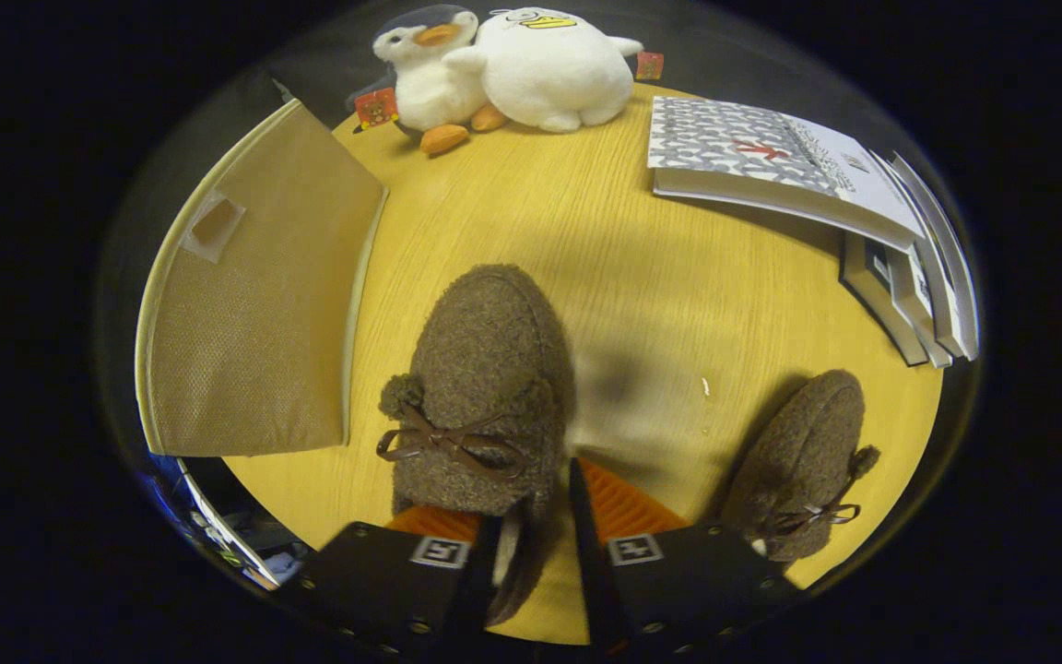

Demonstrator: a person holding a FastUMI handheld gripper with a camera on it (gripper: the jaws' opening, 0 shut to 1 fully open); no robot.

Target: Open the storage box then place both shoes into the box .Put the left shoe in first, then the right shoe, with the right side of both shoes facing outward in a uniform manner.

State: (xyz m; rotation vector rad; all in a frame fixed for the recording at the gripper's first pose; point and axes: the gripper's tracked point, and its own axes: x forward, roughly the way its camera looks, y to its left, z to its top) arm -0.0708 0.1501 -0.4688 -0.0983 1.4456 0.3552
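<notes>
The fingers (531,535) grip the near side wall of the left brown shoe (485,387) on the desk (660,295), the storage box (254,314) at its left.

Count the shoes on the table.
2. One fuzzy brown slipper with a bow sits with its heel side wall between the claw fingers; the other fuzzy brown slipper lies apart beside the right finger. None appear hidden.

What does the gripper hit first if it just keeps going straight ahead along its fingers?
Probably nothing new: the gripper already has the nearer brown shoe's rim between its fingers. Pushing on would drive into that shoe. Past its toe lies bare wooden table, then the plush toys. Whether the fingers press yet is unclear.
</notes>
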